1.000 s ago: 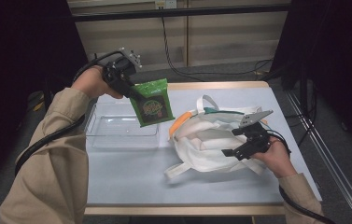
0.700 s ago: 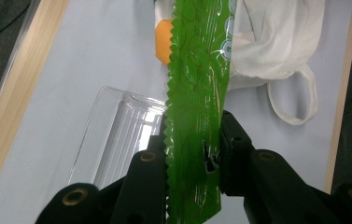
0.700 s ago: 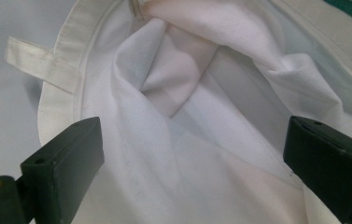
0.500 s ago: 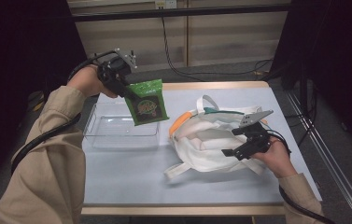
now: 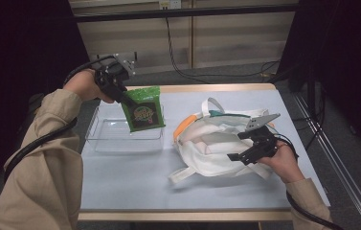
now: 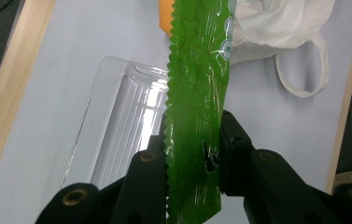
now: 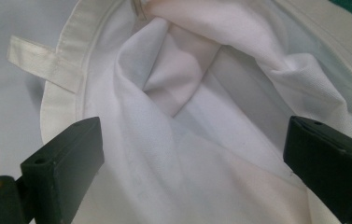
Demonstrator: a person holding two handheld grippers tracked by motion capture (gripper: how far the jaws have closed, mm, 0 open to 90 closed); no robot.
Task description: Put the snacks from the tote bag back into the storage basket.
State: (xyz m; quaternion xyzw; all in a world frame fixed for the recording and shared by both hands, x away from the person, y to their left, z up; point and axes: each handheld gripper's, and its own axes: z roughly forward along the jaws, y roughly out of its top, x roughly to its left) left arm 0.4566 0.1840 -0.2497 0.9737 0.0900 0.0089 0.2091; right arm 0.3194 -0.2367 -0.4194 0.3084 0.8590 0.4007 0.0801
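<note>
Left gripper point(image 5: 120, 93) clamps the flat green foil pouch point(image 5: 143, 114) above the clear plastic tray point(image 5: 102, 136), placement pending; right gripper point(image 5: 245, 143), at 3 o'clock, gapes over the white cloth bag point(image 5: 211, 155).

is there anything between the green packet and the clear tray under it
Nothing visible. The green packet, clamped in the left gripper, hangs above the clear tray, whose inside looks bare. The white bag lies off to the side.

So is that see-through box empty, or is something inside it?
Empty. The clear plastic tray shows only its ribbed bottom; the green snack packet hangs above it, pinched in the left gripper.
</note>
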